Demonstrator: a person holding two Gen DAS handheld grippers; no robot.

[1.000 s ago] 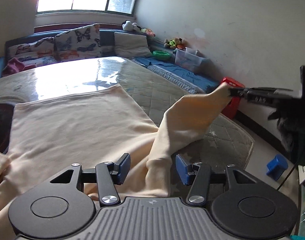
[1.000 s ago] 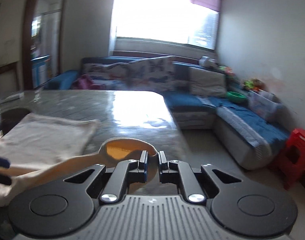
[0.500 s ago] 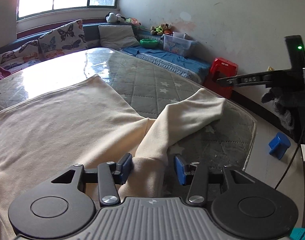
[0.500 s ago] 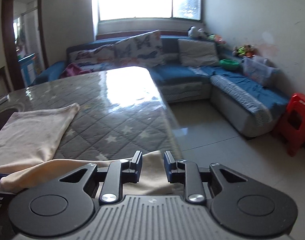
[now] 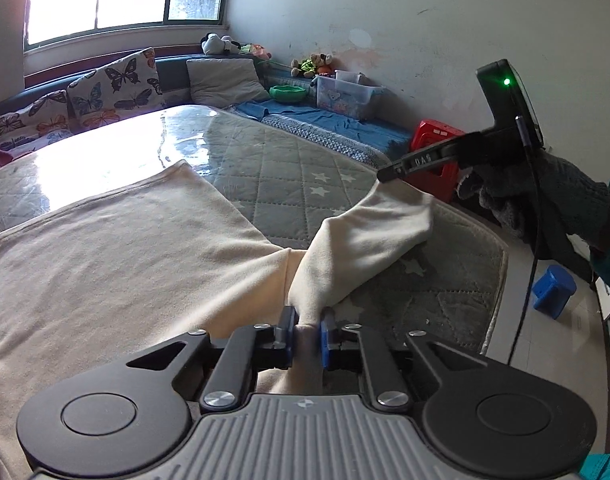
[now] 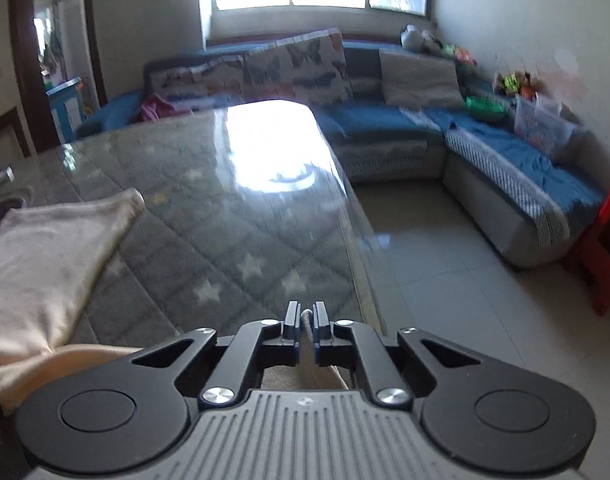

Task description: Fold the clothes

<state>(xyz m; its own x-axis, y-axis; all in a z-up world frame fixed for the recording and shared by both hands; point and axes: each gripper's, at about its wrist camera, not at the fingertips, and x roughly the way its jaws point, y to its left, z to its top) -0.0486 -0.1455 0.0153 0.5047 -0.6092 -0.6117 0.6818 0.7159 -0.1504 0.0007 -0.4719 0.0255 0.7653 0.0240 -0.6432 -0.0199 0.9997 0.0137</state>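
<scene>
A cream long-sleeved garment (image 5: 117, 248) lies spread on the quilted grey table (image 5: 289, 160). Its sleeve (image 5: 365, 236) runs out to the right. My left gripper (image 5: 307, 330) is shut on the sleeve near the shoulder seam. My right gripper (image 6: 305, 322) is shut on the sleeve cuff (image 6: 306, 316) and holds it lifted near the table's right edge; it also shows in the left wrist view (image 5: 389, 174). The garment body shows at the left of the right wrist view (image 6: 45, 264).
A blue corner sofa (image 6: 485, 168) with butterfly cushions (image 5: 113, 88) stands behind the table. A red stool (image 5: 437, 148) and a blue block (image 5: 553, 290) sit on the tiled floor at the right. A cable (image 5: 529, 280) hangs from the right gripper.
My left gripper has closed on the sleeve near the shoulder. My right gripper has closed on the cuff and lifted it off the table.
</scene>
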